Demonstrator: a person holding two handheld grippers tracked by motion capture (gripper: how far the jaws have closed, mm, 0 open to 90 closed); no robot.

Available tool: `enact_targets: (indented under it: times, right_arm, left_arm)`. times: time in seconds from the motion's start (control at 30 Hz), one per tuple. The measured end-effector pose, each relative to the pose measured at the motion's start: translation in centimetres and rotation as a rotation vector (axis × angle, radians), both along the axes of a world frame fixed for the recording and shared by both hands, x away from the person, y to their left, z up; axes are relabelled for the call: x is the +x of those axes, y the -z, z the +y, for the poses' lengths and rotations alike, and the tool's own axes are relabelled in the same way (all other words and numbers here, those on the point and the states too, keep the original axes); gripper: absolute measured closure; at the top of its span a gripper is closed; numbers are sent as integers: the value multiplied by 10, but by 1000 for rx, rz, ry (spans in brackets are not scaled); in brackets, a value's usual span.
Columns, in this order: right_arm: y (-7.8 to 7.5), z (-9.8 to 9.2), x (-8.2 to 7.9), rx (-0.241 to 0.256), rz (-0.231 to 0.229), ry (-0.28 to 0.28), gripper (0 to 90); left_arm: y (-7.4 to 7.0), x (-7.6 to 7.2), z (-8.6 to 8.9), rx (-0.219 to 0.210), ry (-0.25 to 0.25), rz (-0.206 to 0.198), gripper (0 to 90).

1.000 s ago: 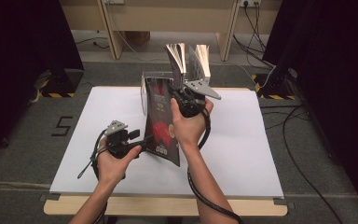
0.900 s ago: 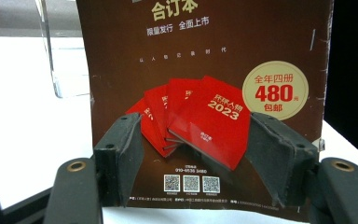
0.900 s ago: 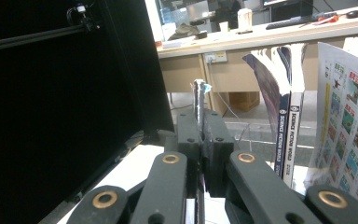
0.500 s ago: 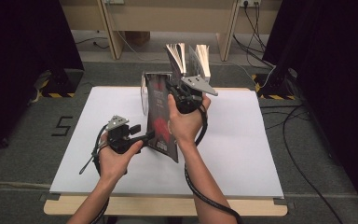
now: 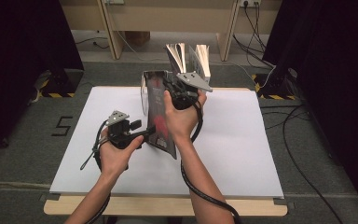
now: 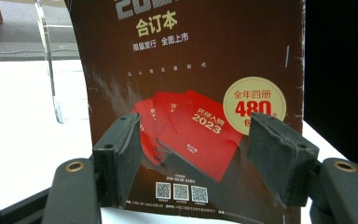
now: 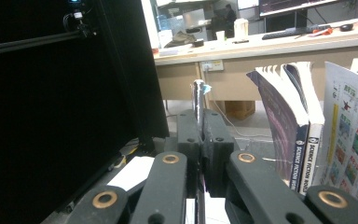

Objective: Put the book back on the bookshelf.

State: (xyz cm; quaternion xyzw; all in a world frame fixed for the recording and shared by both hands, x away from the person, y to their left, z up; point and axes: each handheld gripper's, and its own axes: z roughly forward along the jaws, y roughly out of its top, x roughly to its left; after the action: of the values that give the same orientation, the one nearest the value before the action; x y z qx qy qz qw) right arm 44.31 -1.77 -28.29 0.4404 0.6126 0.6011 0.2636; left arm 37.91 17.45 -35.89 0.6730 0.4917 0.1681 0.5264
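Pinching the top edge of the thin, floppy magazine [image 5: 161, 114] near the tabletop's [image 5: 242, 154] far edge, the right claw [image 7: 200, 140] was clamped; the left claw [image 6: 191, 163] stood spread at its lower edge, ready to support the bending sheet.

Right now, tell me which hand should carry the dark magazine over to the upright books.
Right. The right tool is already shut on the magazine at its top edge, nearest the books. The left tool stands open at the lower cover, gripping nothing.
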Motion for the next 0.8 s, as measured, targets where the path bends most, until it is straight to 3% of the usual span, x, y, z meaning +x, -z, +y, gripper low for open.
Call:
enact_targets:
  times: [0.57, 0.8]
  right_arm:
    - [-7, 5, 6, 17, -8, 6, 876]
    - [-7, 7, 6, 14, -16, 4, 876]
  left_arm:
    - [-25, 10, -14, -32, 31, -47, 338]
    - [-25, 16, -19, -44, 41, -59, 339]
